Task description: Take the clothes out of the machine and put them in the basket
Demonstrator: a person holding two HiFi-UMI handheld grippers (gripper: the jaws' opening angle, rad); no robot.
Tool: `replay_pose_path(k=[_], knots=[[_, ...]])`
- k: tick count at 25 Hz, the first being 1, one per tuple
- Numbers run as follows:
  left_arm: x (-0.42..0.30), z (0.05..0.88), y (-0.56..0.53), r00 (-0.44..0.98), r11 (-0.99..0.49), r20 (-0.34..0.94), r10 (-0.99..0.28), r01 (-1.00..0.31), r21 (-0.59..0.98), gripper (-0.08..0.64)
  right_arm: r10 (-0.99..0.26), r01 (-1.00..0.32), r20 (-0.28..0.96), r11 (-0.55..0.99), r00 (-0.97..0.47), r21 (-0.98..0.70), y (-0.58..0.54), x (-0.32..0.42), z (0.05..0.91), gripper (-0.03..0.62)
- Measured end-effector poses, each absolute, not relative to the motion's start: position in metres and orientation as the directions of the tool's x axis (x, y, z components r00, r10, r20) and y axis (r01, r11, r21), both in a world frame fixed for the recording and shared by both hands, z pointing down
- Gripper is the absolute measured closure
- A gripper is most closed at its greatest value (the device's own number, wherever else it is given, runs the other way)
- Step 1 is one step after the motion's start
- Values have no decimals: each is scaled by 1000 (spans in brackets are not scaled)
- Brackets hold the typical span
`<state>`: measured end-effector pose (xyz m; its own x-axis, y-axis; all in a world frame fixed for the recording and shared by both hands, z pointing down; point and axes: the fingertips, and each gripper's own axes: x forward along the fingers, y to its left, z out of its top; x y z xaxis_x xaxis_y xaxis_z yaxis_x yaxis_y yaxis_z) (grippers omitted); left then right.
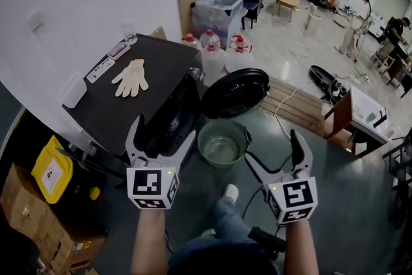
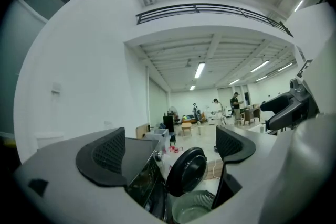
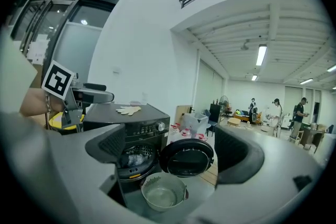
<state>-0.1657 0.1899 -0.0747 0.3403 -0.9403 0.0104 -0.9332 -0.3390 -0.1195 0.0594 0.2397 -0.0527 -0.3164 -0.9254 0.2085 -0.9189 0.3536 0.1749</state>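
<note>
A black front-loading washing machine (image 1: 138,96) stands with its round door (image 1: 235,92) swung open to the right. In the right gripper view pale clothes (image 3: 135,158) lie inside the drum. A round grey-green basket (image 1: 222,143) sits on the floor below the door, with no clothes showing in it. My left gripper (image 1: 161,135) hangs open just in front of the machine's opening, holding nothing. My right gripper (image 1: 275,154) is open too, to the right of the basket. In the left gripper view the door (image 2: 185,170) and basket (image 2: 191,212) show between the open jaws.
A pale glove (image 1: 131,78) lies on the machine's top. A yellow canister (image 1: 51,170) and cardboard boxes (image 1: 38,222) stand at left. Water bottles (image 1: 212,42) and a plastic bin (image 1: 219,9) are behind the door. Wooden boards (image 1: 290,106) and a cable lie to the right. People stand far back.
</note>
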Motion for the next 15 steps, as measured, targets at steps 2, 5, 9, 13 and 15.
replay_pose_path(k=[2,5,9,13,15], knots=[[-157,-75,170,339,-338,19,-941,-932,-129,25,-922,-918,213,360,-323,164,219,66,-51,78],[-148,-74,135,330,-331,31,-943,-934,-132,37,-914,-913,227,375,-335,163,181,76,-49,78],[-132,-74,88,318,-322,51,-947,-936,-146,48,-908,-912,224,389,-355,131,126,90,-49,78],[-113,-68,45,308,-317,82,-948,-935,-160,55,-897,-908,235,406,-375,102,77,105,-43,78],[-103,-61,28,302,-315,99,-948,-936,-159,58,-887,-901,251,422,-388,97,57,112,-37,78]])
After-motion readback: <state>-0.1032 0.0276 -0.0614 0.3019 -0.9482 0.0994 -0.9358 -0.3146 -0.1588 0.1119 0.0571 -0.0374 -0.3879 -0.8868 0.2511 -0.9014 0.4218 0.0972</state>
